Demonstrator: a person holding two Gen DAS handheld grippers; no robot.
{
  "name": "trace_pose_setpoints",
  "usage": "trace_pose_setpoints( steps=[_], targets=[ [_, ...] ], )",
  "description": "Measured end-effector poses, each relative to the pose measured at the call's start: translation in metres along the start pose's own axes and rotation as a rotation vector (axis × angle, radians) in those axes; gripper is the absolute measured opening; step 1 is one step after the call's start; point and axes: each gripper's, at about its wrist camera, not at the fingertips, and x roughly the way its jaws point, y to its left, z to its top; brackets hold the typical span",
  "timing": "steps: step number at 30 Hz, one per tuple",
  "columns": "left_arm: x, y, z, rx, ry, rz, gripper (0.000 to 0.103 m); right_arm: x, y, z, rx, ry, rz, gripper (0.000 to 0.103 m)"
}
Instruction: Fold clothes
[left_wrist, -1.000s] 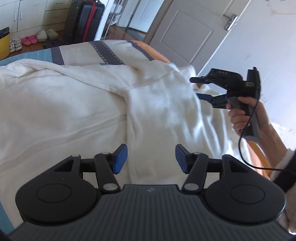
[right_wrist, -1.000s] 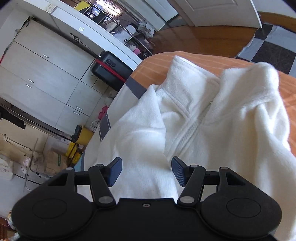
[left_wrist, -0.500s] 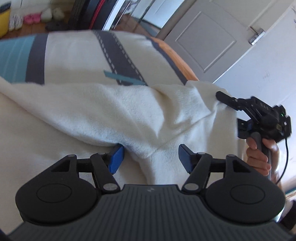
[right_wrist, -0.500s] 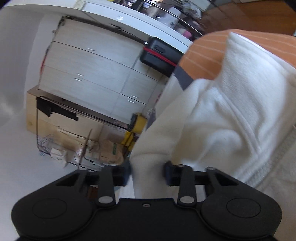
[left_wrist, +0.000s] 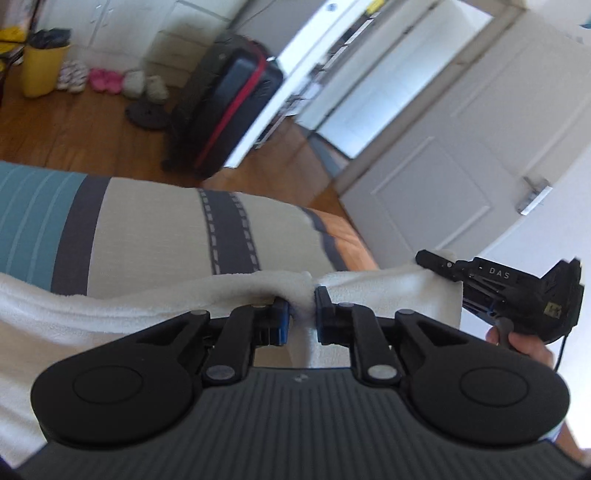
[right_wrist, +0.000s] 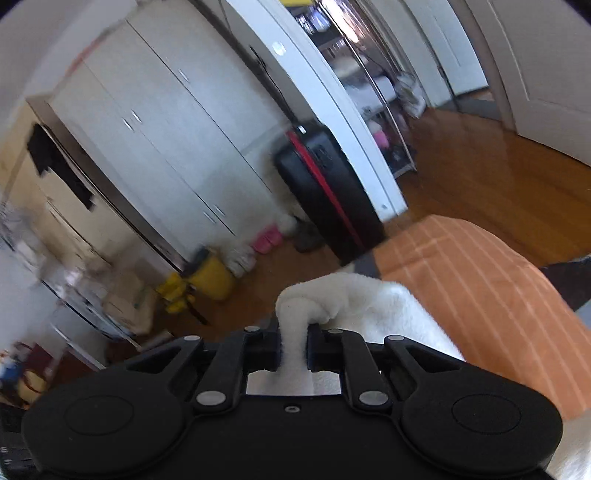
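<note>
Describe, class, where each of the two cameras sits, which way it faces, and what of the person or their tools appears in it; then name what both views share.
Left wrist view: sits on the left tool, facing across the striped bed toward the door; shows its own fingers pinching the white fleece garment, plus the right tool and hand.
Right wrist view: sits on the right tool, facing cupboards and floor; shows its own fingers pinching the garment.
Shared: the garment, black suitcase, yellow bin, pink slippers.

Suitcase (left_wrist: 221, 110) beyond bed (left_wrist: 147, 229) blurred; garment (left_wrist: 388, 291) under left gripper (left_wrist: 302, 314) hidden, cut off at edge.
</note>
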Motion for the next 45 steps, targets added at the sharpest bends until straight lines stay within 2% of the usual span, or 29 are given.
trace_pose_setpoints(
  steps=[2, 4, 5, 6, 7, 9, 12, 15, 17, 21, 24, 26, 28, 32, 33, 35, 37, 38, 39, 40, 41, 43, 45],
  targets=[
    [0.02, 0.008, -0.002, 0.01, 0.049, 0.061, 0.016, 0.021, 0.005, 0.018, -0.029, 0.047, -0.069, 0.02],
    [0.026, 0.021, -0.006, 0.007, 0.099, 0.082, 0.019, 0.036, 0.006, 0.029, -0.047, 0.081, -0.123, 0.023],
    [0.021, 0.026, -0.009, 0.004, 0.095, 0.075, 0.021, 0.032, 0.002, 0.023, -0.038, 0.077, -0.126, 0.03],
    [0.013, 0.031, -0.013, 0.005, 0.08, 0.051, 0.032, 0.029, -0.002, 0.017, -0.03, 0.072, -0.129, 0.047],
    [0.005, 0.036, -0.017, 0.008, 0.065, 0.034, 0.049, 0.026, -0.007, 0.011, -0.021, 0.068, -0.132, 0.058],
    [-0.011, 0.045, -0.024, 0.029, 0.044, 0.032, 0.06, 0.019, -0.017, 0.001, 0.0, 0.056, -0.148, 0.059],
    [-0.032, 0.057, -0.031, 0.052, 0.06, 0.045, 0.06, -0.011, -0.041, -0.011, 0.14, -0.008, -0.16, 0.06],
    [-0.06, 0.067, -0.044, 0.03, 0.117, -0.013, 0.06, -0.046, -0.058, -0.033, 0.322, -0.038, -0.078, 0.064],
    [-0.08, 0.067, -0.062, 0.034, 0.159, -0.051, 0.06, -0.063, -0.057, -0.057, 0.373, 0.016, -0.046, 0.065],
    [-0.109, 0.058, -0.115, 0.097, 0.303, -0.081, 0.06, -0.099, -0.036, -0.121, 0.294, 0.128, -0.013, 0.066],
    [-0.125, 0.057, -0.155, 0.069, 0.37, -0.142, 0.063, -0.118, -0.027, -0.178, 0.304, 0.188, 0.025, 0.067],
    [-0.129, 0.055, -0.17, 0.054, 0.413, -0.149, 0.063, -0.126, -0.024, -0.211, 0.346, 0.24, 0.026, 0.067],
    [-0.139, 0.051, -0.181, 0.054, 0.415, -0.153, 0.063, -0.129, -0.019, -0.228, 0.381, 0.355, 0.006, 0.067],
    [-0.15, 0.04, -0.194, 0.07, 0.452, -0.217, 0.064, -0.137, 0.005, -0.25, 0.363, 0.493, 0.038, 0.074],
    [-0.15, 0.038, -0.197, 0.086, 0.464, -0.228, 0.062, -0.134, 0.007, -0.258, 0.38, 0.523, 0.058, 0.078],
    [-0.151, 0.032, -0.208, 0.128, 0.468, -0.218, 0.056, -0.123, 0.012, -0.27, 0.409, 0.567, 0.094, 0.078],
    [-0.153, 0.026, -0.212, 0.164, 0.451, -0.196, 0.033, -0.116, 0.022, -0.275, 0.378, 0.569, 0.104, 0.08],
    [-0.155, 0.024, -0.212, 0.176, 0.437, -0.19, 0.029, -0.115, 0.027, -0.275, 0.352, 0.547, 0.109, 0.08],
    [-0.157, 0.021, -0.211, 0.184, 0.417, -0.19, 0.022, -0.114, 0.032, -0.275, 0.326, 0.524, 0.114, 0.065],
    [-0.159, 0.019, -0.209, 0.189, 0.4, -0.192, 0.016, -0.113, 0.037, -0.274, 0.297, 0.503, 0.11, 0.021],
    [-0.16, 0.015, -0.206, 0.199, 0.389, -0.192, 0.014, -0.113, 0.042, -0.271, 0.25, 0.487, 0.087, 0.007],
    [-0.163, 0.003, -0.199, 0.237, 0.379, -0.185, 0.011, -0.123, 0.056, -0.26, 0.121, 0.431, 0.026, 0.007],
    [-0.168, -0.019, -0.187, 0.294, 0.368, -0.211, 0.01, -0.156, 0.075, -0.237, -0.031, 0.284, -0.017, 0.007]
  ],
)
